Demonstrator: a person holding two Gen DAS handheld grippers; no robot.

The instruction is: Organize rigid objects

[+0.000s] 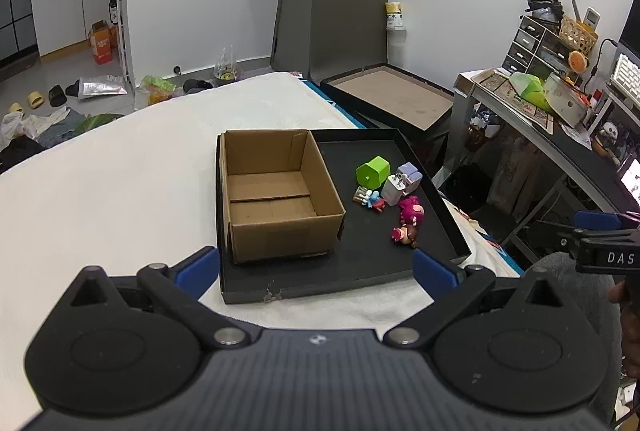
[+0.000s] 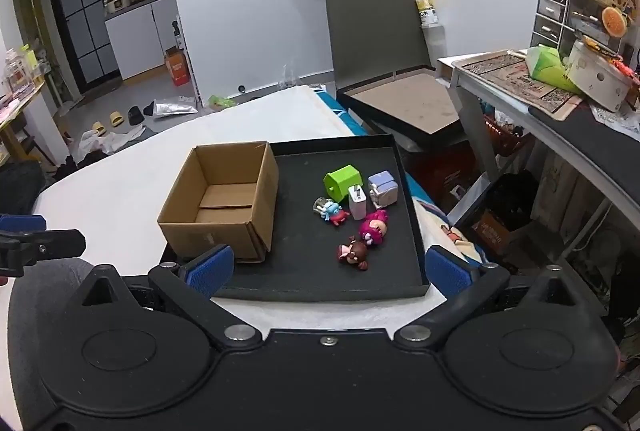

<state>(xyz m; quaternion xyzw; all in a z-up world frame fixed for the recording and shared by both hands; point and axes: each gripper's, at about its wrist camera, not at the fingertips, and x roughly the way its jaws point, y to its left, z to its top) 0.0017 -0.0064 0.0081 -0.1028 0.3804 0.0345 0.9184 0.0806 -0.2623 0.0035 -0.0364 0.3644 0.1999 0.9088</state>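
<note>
Right wrist view has my right gripper [image 2: 327,269] spread wide and empty, the toys [image 2: 356,209] clustered just ahead of it on the black tray [image 2: 320,291]. My left gripper [image 1: 316,267], equally spread, faces the empty cardboard box [image 1: 276,191], which I judge is their destination.

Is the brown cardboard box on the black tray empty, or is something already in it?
Empty. The brown cardboard box shows only its bare bottom flaps; all the small toys still lie beside it on the black tray.

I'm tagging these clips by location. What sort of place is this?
Most likely a small lived-in apartment room. Slippers and bags lie on the floor, a cluttered desk holds drawers and a basket, and a kitchen cabinet with shelves of jars stands beyond the doorway.
</note>
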